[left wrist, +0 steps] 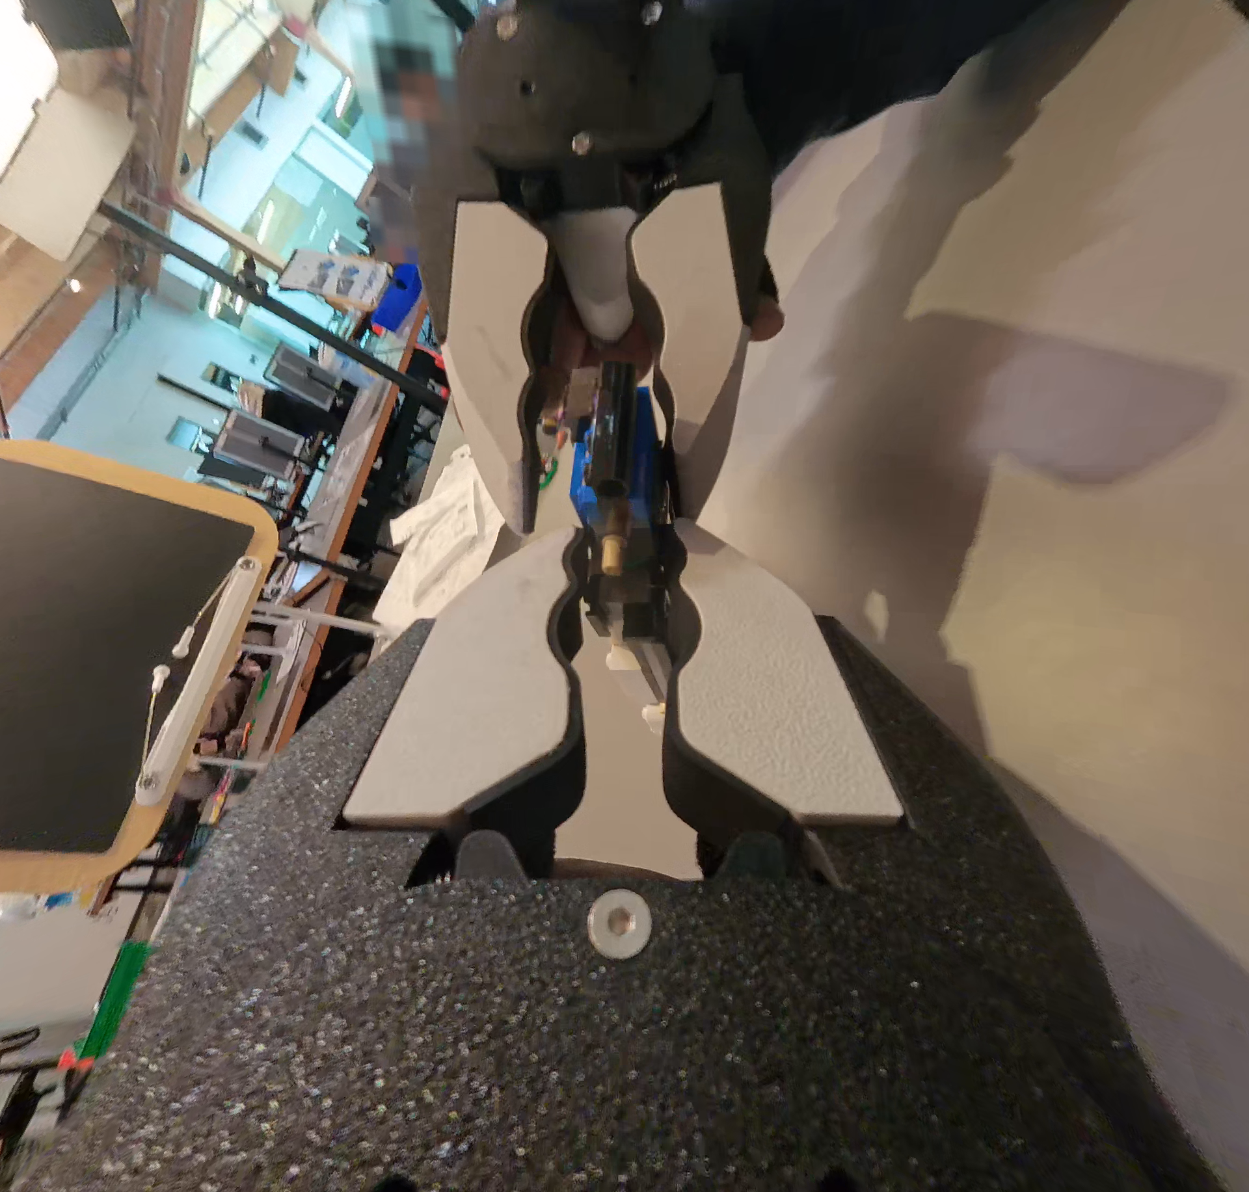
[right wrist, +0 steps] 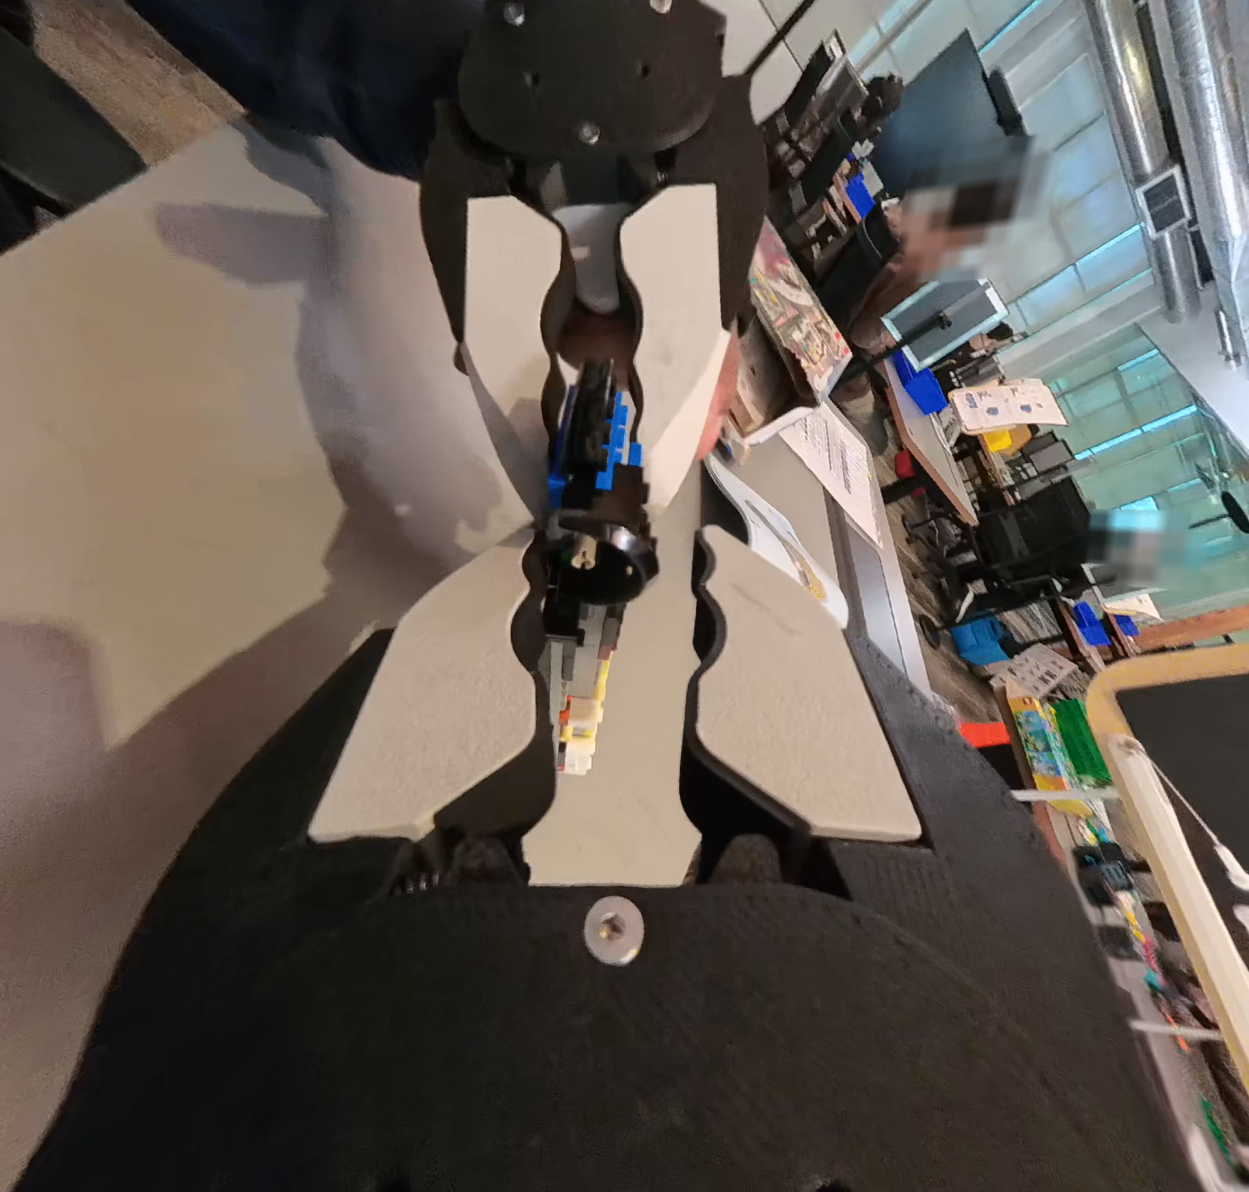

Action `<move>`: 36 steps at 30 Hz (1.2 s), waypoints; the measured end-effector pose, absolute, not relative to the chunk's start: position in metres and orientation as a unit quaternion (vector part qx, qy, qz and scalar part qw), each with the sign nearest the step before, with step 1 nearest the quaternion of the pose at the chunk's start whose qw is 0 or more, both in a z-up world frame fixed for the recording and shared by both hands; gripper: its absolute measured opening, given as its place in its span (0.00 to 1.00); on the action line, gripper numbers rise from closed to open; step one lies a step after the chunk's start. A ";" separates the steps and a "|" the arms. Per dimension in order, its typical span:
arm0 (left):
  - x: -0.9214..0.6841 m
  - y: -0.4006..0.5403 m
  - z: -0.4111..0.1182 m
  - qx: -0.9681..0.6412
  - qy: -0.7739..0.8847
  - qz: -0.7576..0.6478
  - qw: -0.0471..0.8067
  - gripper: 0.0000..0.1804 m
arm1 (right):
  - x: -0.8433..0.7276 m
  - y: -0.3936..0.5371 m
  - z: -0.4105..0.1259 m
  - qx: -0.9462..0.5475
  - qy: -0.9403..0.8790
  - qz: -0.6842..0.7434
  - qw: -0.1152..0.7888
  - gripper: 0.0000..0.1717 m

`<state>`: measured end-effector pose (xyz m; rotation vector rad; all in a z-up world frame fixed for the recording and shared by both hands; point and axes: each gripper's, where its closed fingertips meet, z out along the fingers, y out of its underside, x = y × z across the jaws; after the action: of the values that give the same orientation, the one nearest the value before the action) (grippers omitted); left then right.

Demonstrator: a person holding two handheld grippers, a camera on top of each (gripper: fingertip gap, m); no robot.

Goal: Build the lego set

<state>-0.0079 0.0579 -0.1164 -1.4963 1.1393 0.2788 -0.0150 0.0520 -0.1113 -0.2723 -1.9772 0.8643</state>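
A pale table (right wrist: 169, 416) (heavily shadowed) carries an open booklet (right wrist: 777, 538) and printed sheet (right wrist: 838, 464).

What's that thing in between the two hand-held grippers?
A brick model made of black, blue, grey and yellow pieces fills the stretch between them. It shows in both wrist views.

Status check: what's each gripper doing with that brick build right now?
Left gripper shut on brick model, pads pressing both sides. Right gripper open; one pad by the model, other clear. Both meet tip to tip above the white table.
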 end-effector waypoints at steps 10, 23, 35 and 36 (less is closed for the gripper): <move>-0.003 0.051 -0.114 -0.612 0.468 0.099 0.630 0.12 | -0.013 0.044 -0.117 -0.118 -0.791 0.392 0.454 0.24; -0.031 0.062 -0.096 -0.652 0.363 -0.048 0.663 0.11 | -0.030 0.072 -0.101 -0.225 -0.753 0.455 0.419 0.26; -0.031 0.068 -0.097 -0.656 0.356 -0.060 0.663 0.11 | -0.033 0.069 -0.101 -0.241 -0.754 0.442 0.421 0.25; -0.030 0.068 -0.097 -0.655 0.357 -0.061 0.663 0.11 | -0.033 0.068 -0.101 -0.243 -0.753 0.443 0.420 0.25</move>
<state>-0.0302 0.0683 -0.0969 -1.4810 0.8078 -0.1376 -0.0334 0.0677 -0.1009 -0.6085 -1.8883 1.1110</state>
